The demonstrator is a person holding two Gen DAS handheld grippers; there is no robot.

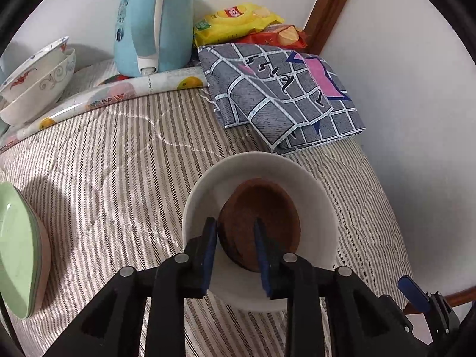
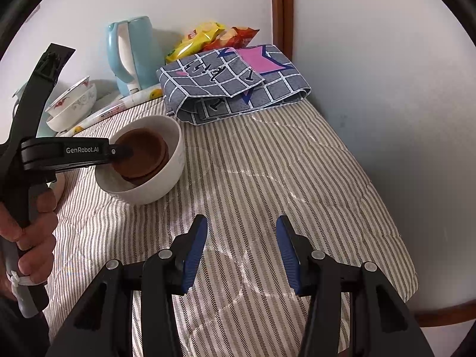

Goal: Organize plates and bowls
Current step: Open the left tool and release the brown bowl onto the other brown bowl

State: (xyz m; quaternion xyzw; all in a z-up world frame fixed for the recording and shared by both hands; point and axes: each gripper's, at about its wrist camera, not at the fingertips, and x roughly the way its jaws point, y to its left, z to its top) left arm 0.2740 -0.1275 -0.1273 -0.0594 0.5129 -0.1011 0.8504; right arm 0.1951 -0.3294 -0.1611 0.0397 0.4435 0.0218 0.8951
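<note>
Left gripper (image 1: 235,255) fingers pinch brown saucers' (image 1: 264,220) rim inside white bowl (image 1: 321,208).
Stiff, fragile, slippery ceramic; grip rims. Right gripper (image 2: 241,255) wide, empty.

Left wrist close above white bowl (image 1: 258,208), right wrist farther back, perhaps higher, sharing it

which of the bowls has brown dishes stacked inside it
The plain white bowl in the middle of the striped cloth, where the left tool reaches in. The two patterned bowls beside the kettle hold no brown dishes.
</note>
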